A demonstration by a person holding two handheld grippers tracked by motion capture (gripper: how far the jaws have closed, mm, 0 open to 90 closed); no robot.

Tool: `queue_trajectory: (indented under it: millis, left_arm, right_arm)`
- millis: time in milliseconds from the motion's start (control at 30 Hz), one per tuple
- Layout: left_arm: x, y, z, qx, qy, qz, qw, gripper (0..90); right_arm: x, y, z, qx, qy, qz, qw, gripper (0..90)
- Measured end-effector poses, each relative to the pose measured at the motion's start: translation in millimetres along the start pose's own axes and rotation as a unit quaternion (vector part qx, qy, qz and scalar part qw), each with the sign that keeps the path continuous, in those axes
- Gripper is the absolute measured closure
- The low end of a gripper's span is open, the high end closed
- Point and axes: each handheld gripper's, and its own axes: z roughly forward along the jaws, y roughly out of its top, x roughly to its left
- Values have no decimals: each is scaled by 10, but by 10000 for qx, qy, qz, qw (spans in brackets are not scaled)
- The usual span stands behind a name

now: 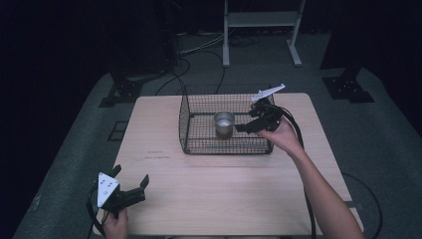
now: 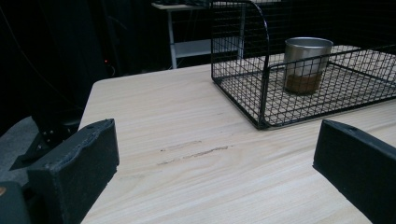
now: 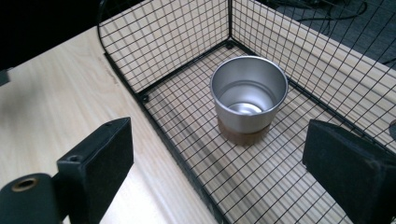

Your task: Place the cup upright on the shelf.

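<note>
Dark room all round; pale wooden table (image 1: 214,194) under the lamp, grey floor mat beyond its edges, a white frame stand (image 1: 261,20) at the back.

Left to right.

My left gripper (image 1: 130,185) sits low at the near left corner of the table, in my left hand (image 1: 115,225). Jaws spread wide, nothing between them, nothing touched that I can see. In the left gripper view the two black jaws stand far apart with bare wood between, and a faint scuff mark (image 2: 194,154) on the grain ahead. Well apart from the basket; a broad stretch of open table lies between it and the basket's near rim.

Wire basket (image 1: 199,107) stands mid-table toward the far edge, black mesh, high wall on its left end and back, low rim along the near side. Metal cup (image 1: 224,124) stands upright inside it, about the middle of the mesh floor, mouth up, brown band at its base. Cup looks empty in the right gripper view (image 3: 248,93).

My right gripper (image 1: 249,126) is held by my right hand (image 1: 281,133) at the basket's right end, above the rim, tilted down toward the cup. Jaws released, wide apart, gripping nothing. Cup lies just ahead of the jaws, between their lines, not touching either. Basket walls close in behind and to the side of the cup; mesh floor around it is open. Table right of the basket is a narrow strip to the edge.
</note>
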Motion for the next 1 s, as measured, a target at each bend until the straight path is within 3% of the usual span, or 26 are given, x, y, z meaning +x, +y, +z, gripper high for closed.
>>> queue_trajectory:
  millis: [667,1000]
  left_arm:
    - [0,-6,6,29,0,11,10000,0]
    - [5,-10,0,46,35,18,10000,0]
  right_arm:
    - [113,-441,-309,-74,53,-74,9999,81]
    - [114,-653,-444,-191,85,16,9998,81]
